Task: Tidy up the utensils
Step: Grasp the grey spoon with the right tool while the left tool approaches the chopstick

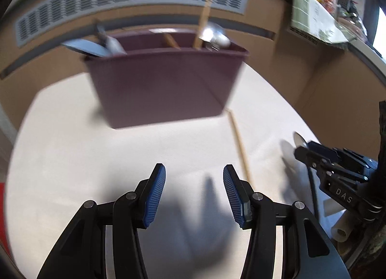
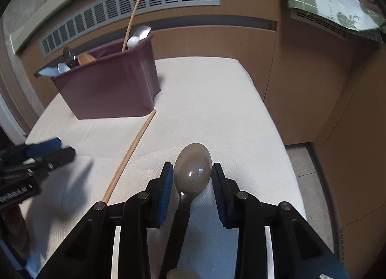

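Spoon [image 2: 192, 172] | lay bowl-up on white tablecloth [image 2: 217, 100], between parted pads of right gripper [image 2: 192, 177], ungrasped | judged light, stiff, slick plastic; best pinched at handle neck | left gripper [image 1: 194, 194] released, empty | maroon caddy [image 2: 108, 90] well apart | loose chopstick [image 2: 131, 153] beside

**Item Count**

Caddy [image 2: 108, 90]: one, at 10 o'clock in the right wrist view.
Loose chopstick [image 2: 130, 153]: one, on the cloth.
Upright chopstick [image 2: 131, 23]: one, in the caddy at 11 o'clock.
Dark spoon [image 2: 192, 172]: one, at 6 o'clock.
Utensils in the caddy: about six heads; blur prevents an exact count.
Grippers: two, left gripper [image 1: 194, 194] and right gripper [image 2: 192, 192].
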